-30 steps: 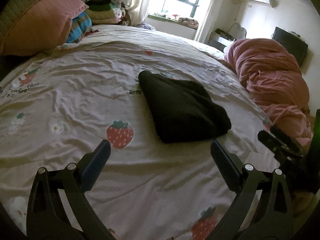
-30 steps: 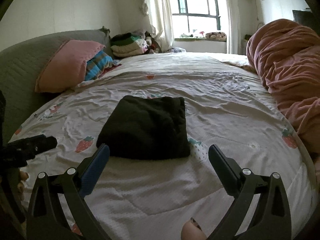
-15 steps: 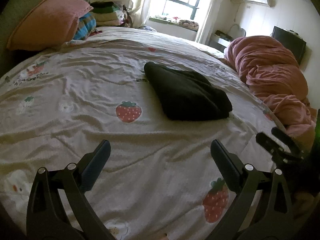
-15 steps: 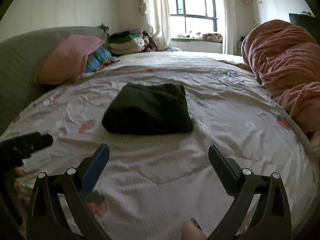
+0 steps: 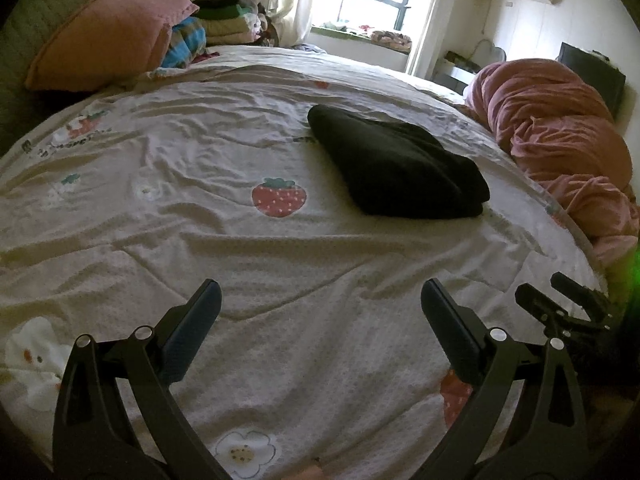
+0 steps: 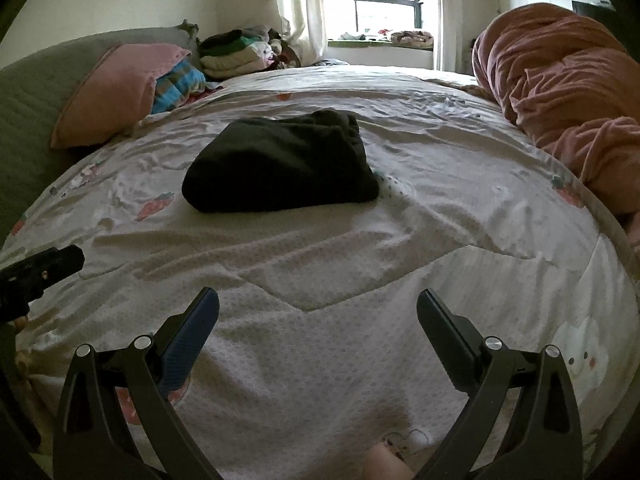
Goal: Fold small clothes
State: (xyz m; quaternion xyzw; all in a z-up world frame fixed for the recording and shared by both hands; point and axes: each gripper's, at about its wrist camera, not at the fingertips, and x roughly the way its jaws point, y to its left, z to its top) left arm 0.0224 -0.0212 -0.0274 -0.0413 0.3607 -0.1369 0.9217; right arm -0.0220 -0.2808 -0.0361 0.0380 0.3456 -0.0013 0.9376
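A black garment point(image 5: 396, 168) lies folded into a thick rectangle on the strawberry-print bed sheet point(image 5: 200, 216); it also shows in the right wrist view point(image 6: 280, 164). My left gripper point(image 5: 320, 312) is open and empty, well short of the garment, above the sheet. My right gripper point(image 6: 318, 316) is open and empty, also well back from the garment. The right gripper's tip shows at the right edge of the left wrist view point(image 5: 560, 308). The left gripper's tip shows at the left edge of the right wrist view point(image 6: 44, 270).
A bunched pink duvet point(image 5: 560, 140) lies along the bed's right side. A pink pillow point(image 5: 108, 36) and a striped cushion point(image 5: 184, 40) lean at the headboard, left. A stack of folded clothes point(image 6: 236, 54) sits at the far corner near the window.
Both grippers have pulled back from the folded black garment, which now sits farther away. Both stay open and empty. The garment has not moved.
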